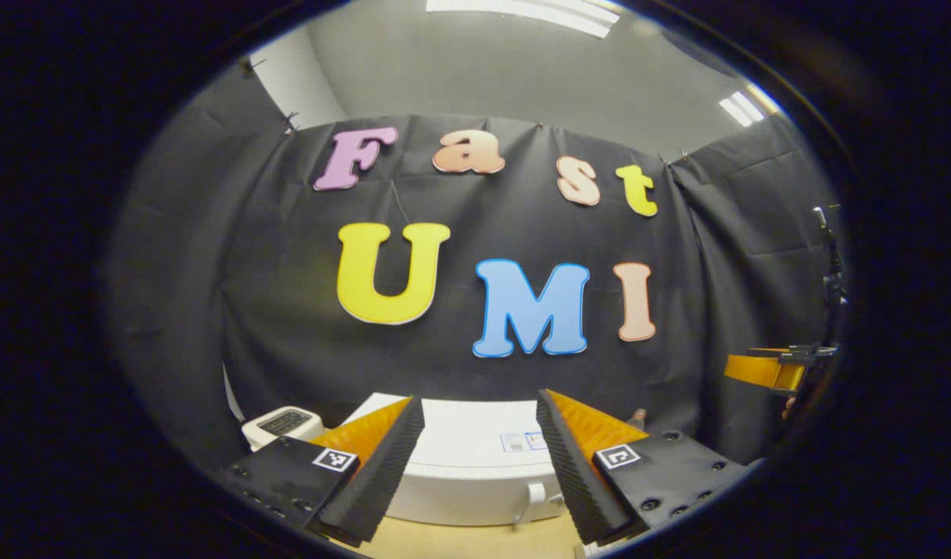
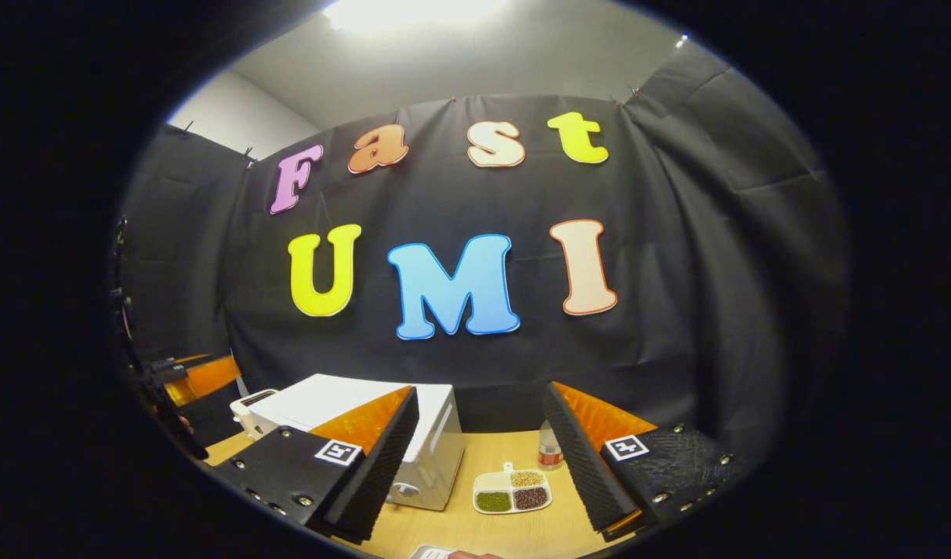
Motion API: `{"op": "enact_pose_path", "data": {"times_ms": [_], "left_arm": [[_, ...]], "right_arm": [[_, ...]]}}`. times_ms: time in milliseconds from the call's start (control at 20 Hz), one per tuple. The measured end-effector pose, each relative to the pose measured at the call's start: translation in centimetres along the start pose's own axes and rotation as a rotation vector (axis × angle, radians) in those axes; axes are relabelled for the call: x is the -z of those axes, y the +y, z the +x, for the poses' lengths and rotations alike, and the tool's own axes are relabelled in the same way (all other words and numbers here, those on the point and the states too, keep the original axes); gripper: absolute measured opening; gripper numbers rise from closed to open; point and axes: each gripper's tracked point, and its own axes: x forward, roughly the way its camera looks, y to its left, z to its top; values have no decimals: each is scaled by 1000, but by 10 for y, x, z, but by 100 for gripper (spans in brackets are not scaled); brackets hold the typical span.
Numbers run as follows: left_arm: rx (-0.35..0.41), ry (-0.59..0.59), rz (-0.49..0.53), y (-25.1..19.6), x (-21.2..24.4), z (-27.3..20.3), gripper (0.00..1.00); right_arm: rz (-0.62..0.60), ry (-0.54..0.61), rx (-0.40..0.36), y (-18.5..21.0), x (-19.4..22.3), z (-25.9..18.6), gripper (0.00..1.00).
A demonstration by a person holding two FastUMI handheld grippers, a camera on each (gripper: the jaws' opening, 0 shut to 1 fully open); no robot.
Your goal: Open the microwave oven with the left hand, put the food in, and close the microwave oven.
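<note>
The white microwave oven [image 1: 475,454] stands on the wooden table with its door closed and a small white handle [image 1: 534,497] on the front. My left gripper [image 1: 480,397] hovers open above and in front of it, nothing between its fingers. The right gripper view shows the microwave oven [image 2: 438,439] at the left and the food, a white divided dish [image 2: 512,491] of green, dark and pale grains, on the table to its right. My right gripper [image 2: 481,388] is open and empty, held above the dish. Each gripper appears in the other's view, at the far edge: the right gripper [image 1: 766,371] and the left gripper [image 2: 199,376].
A small white device [image 1: 282,425] sits left of the microwave. A small bottle [image 2: 550,449] stands behind the dish. A white object [image 2: 436,553] pokes in at the table's [image 2: 459,528] near edge. Black cloth walls close in the back and both sides.
</note>
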Motion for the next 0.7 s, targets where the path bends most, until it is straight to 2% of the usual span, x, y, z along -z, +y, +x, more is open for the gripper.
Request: {"op": "enact_pose_path", "data": {"times_ms": [150,700], "left_arm": [[31,-22,-4,5,-32,-21,96],[75,-59,-41,40,-60,-65,95]], "right_arm": [[-14,-25,30,11,-18,-9,98],[-91,-67,27,88,-48,-63,98]]}}
